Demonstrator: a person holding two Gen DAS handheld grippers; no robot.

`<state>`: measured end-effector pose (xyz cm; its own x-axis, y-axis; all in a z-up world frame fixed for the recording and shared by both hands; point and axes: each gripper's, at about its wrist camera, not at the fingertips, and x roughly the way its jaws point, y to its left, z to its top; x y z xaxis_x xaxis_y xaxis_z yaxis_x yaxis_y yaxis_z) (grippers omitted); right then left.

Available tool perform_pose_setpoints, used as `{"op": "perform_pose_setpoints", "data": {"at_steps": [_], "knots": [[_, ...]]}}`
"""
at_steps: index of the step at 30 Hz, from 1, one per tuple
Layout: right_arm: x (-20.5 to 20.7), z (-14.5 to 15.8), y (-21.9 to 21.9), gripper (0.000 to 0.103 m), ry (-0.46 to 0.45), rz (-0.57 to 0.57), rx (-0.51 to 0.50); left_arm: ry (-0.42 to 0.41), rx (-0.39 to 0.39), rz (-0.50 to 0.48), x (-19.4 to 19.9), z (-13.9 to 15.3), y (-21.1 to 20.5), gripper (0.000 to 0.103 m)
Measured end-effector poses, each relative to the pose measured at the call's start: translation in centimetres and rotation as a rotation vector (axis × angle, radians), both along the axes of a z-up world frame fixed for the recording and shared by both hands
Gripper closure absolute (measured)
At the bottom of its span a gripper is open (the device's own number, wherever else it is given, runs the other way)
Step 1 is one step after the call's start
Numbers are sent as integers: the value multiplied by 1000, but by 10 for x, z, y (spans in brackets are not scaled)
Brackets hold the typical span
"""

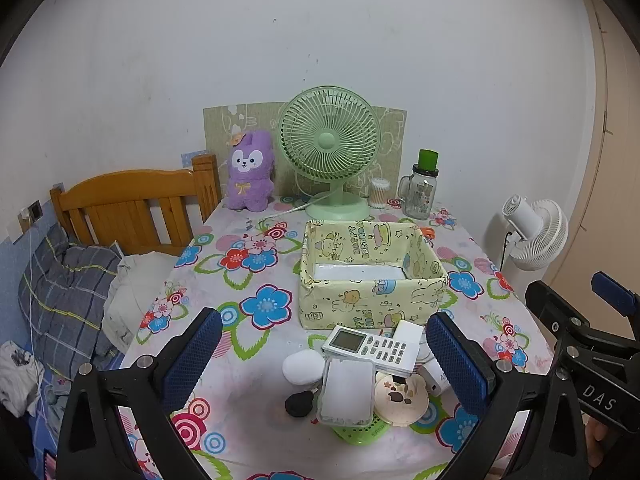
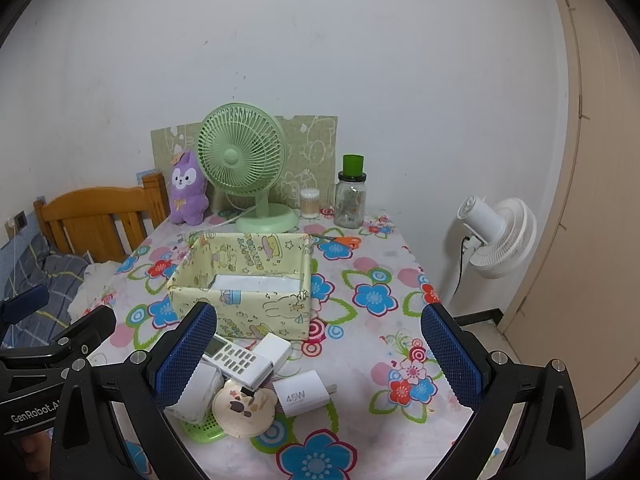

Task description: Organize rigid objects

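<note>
A yellow cartoon-print box (image 1: 372, 304) (image 2: 244, 304) stands open in the middle of the floral table, with only a white liner visible inside. In front of it lies a small heap: a white remote (image 1: 370, 346) (image 2: 236, 358), a clear lidded container (image 1: 348, 392), a white egg-shaped object (image 1: 302, 366), a black lump (image 1: 298, 403), a round bear-shaped mirror (image 1: 400, 398) (image 2: 244, 406), a 45W white charger (image 2: 298, 396) and a green perforated disc (image 2: 202, 431). My left gripper (image 1: 324, 356) hangs open above the heap. My right gripper (image 2: 318, 348) is open, right of it.
At the back stand a green desk fan (image 1: 330, 152), a purple plush (image 1: 250, 172), a cotton swab jar (image 1: 379, 192), a glass jar with a green cup on top (image 1: 422, 192) and orange scissors (image 2: 346, 241). A white floor fan (image 2: 498, 236) stands right, a wooden bed (image 1: 132, 208) left.
</note>
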<state>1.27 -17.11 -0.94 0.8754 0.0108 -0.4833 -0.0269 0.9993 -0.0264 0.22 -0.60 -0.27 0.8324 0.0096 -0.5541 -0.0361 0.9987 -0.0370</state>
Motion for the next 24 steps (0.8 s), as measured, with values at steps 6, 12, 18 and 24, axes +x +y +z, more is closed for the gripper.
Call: {"op": "perform_pose_setpoints", "data": {"at_steps": [6, 12, 18, 24], "knots": [[0, -1, 1, 0, 1, 0, 1, -1, -1, 0, 0, 0, 0, 0], [1, -2, 2, 0, 4, 0, 1, 6, -10, -3, 1, -4, 2, 0], [6, -9, 3, 0, 18, 4, 3, 16, -11, 1, 7, -11, 3, 0], [15, -19, 2, 0, 30, 15, 1, 25, -5, 8, 14, -22, 3, 0]]}}
